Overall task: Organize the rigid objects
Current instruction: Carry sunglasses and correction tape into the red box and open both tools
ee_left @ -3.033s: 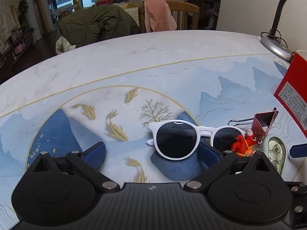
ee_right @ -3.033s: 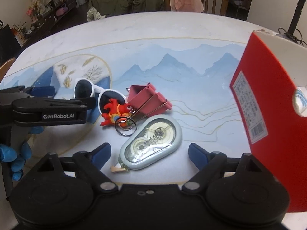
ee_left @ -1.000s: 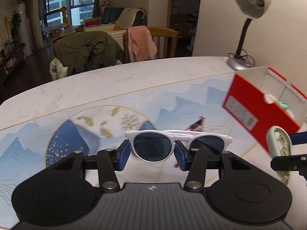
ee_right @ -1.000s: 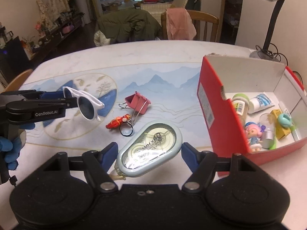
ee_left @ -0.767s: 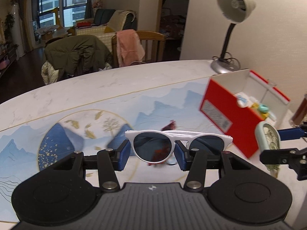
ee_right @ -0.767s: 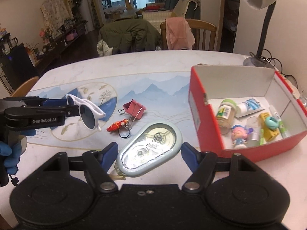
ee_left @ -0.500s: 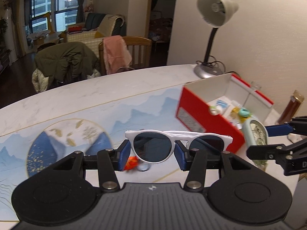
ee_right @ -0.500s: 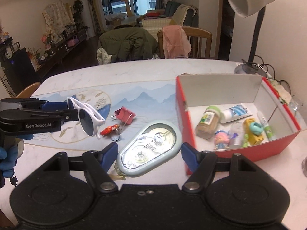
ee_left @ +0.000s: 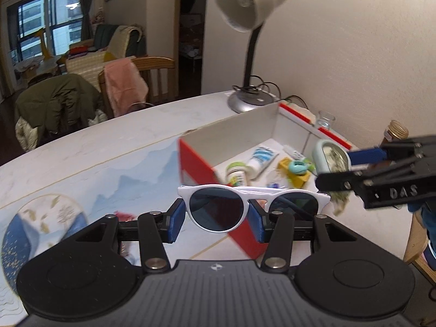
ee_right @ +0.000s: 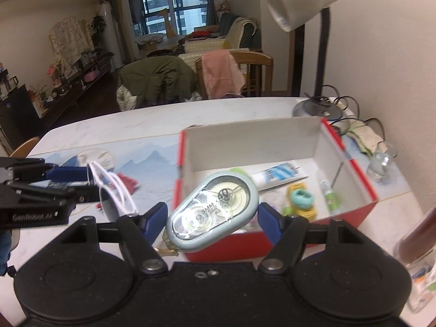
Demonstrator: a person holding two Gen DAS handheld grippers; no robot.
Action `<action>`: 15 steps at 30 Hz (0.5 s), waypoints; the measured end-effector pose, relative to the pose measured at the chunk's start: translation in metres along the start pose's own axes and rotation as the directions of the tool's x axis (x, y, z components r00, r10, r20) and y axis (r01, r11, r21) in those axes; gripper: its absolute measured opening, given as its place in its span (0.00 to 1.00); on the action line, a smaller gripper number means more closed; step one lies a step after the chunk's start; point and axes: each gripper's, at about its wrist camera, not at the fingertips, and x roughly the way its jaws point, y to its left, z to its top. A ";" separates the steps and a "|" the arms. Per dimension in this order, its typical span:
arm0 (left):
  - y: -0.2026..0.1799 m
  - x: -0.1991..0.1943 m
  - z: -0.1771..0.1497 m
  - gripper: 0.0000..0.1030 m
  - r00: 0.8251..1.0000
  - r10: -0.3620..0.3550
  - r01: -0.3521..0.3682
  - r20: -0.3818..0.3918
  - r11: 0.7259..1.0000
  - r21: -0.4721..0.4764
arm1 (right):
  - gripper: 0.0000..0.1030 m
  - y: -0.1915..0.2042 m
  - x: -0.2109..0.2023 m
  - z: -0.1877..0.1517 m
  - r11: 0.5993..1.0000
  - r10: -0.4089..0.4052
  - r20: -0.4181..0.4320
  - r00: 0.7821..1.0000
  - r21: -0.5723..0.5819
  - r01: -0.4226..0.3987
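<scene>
My left gripper (ee_left: pixel 216 219) is shut on white sunglasses (ee_left: pixel 253 204) with dark lenses, held in the air just left of the red box (ee_left: pixel 199 169). My right gripper (ee_right: pixel 212 214) is shut on a grey-green correction tape dispenser (ee_right: pixel 215 208), held over the box's near wall (ee_right: pixel 231 245). The open box holds a white tube (ee_right: pixel 280 175), a small jar (ee_left: pixel 237 174), a teal ring on a yellow block (ee_right: pixel 301 200) and other small items. The sunglasses also show in the right wrist view (ee_right: pixel 111 193), and the dispenser shows in the left wrist view (ee_left: pixel 331 158).
A desk lamp (ee_left: pixel 250 27) stands behind the box, its base and cables (ee_right: pixel 318 109) at the table's far edge. A small glass (ee_right: pixel 381 160) and a brown bottle (ee_right: pixel 417 245) stand right of the box. A red binder clip (ee_right: pixel 128 182) lies on the table to the left.
Both grippers have carried their objects to the right and higher. The box is now much closer, with the dispenser over its near wall and the sunglasses beside its left corner.
</scene>
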 end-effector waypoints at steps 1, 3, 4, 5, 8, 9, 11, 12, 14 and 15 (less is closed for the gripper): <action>-0.006 0.004 0.002 0.48 1.000 -0.001 0.001 -0.003 1.000 0.007 | 0.70 -0.007 0.001 0.002 1.000 -0.004 0.004 1.000 0.000 0.004; -0.019 0.012 0.007 0.47 1.000 -0.004 0.004 -0.011 1.000 0.019 | 0.70 -0.020 0.004 0.007 1.000 -0.015 0.009 1.000 -0.002 0.015; -0.026 0.016 0.010 0.47 1.000 -0.005 0.006 -0.017 1.000 0.024 | 0.70 -0.026 0.006 0.009 1.000 -0.020 0.009 1.000 -0.002 0.020; -0.030 0.020 0.012 0.47 1.000 -0.005 0.006 -0.023 1.000 0.027 | 0.70 -0.033 0.008 0.010 1.000 -0.021 0.009 1.000 0.000 0.021; -0.044 0.034 0.018 0.48 0.999 -0.007 0.009 -0.045 0.999 0.031 | 0.70 -0.052 0.014 0.015 0.999 -0.034 0.010 0.999 0.013 0.033; -0.048 0.039 0.020 0.47 0.999 -0.003 0.005 -0.052 0.999 0.032 | 0.70 -0.059 0.017 0.017 0.999 -0.038 0.011 0.999 0.019 0.038; -0.054 0.051 0.025 0.48 0.998 0.007 -0.005 -0.068 1.000 0.030 | 0.70 -0.069 0.023 0.022 0.999 -0.044 0.010 0.999 0.030 0.044; -0.057 0.056 0.027 0.48 0.997 0.010 -0.007 -0.076 0.999 0.032 | 0.70 -0.074 0.026 0.024 0.998 -0.047 0.010 0.999 0.034 0.047; -0.064 0.066 0.030 0.48 0.996 0.021 -0.017 -0.091 0.999 0.040 | 0.70 -0.082 0.035 0.028 0.998 -0.049 0.005 0.999 0.036 0.049; -0.066 0.072 0.032 0.48 0.995 0.027 -0.023 -0.098 0.999 0.042 | 0.70 -0.086 0.038 0.030 0.998 -0.048 0.003 0.999 0.037 0.047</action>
